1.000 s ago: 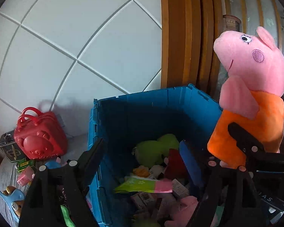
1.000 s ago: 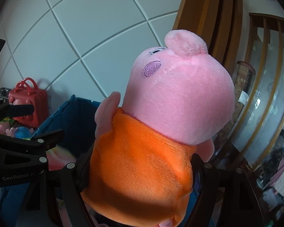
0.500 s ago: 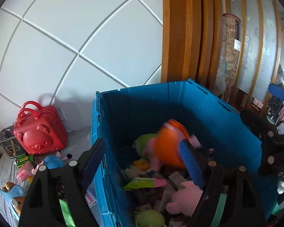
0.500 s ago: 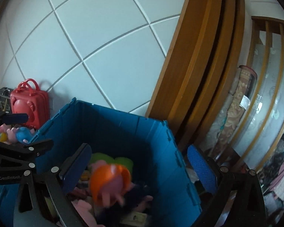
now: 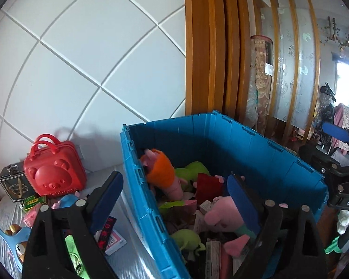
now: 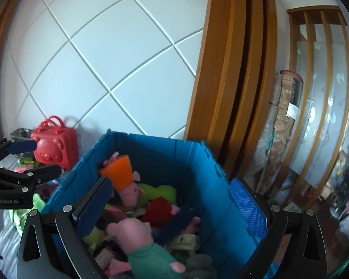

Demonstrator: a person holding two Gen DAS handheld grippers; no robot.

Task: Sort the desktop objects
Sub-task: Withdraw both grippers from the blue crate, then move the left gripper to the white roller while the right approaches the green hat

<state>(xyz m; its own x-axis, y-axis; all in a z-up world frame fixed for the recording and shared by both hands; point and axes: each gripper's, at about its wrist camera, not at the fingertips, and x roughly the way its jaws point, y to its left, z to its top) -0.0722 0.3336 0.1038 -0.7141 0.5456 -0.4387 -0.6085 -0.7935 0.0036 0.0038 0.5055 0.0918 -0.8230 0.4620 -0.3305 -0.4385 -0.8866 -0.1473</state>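
Toys left on the bed lie to the left of the blue bin: the red bear case and small bits near it. The left gripper is nearer to them; its jaws have just opened wider and hold nothing. The right gripper is wide open and empty over the bin, where the orange pig toy lies.

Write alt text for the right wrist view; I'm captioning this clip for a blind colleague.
A blue plastic crate full of soft toys sits below the open, empty right gripper, with a pink pig plush in an orange dress lying head-down on the pile. A red bear-face toy suitcase stands left of the crate against a white tiled wall, and the left gripper shows at the left edge.
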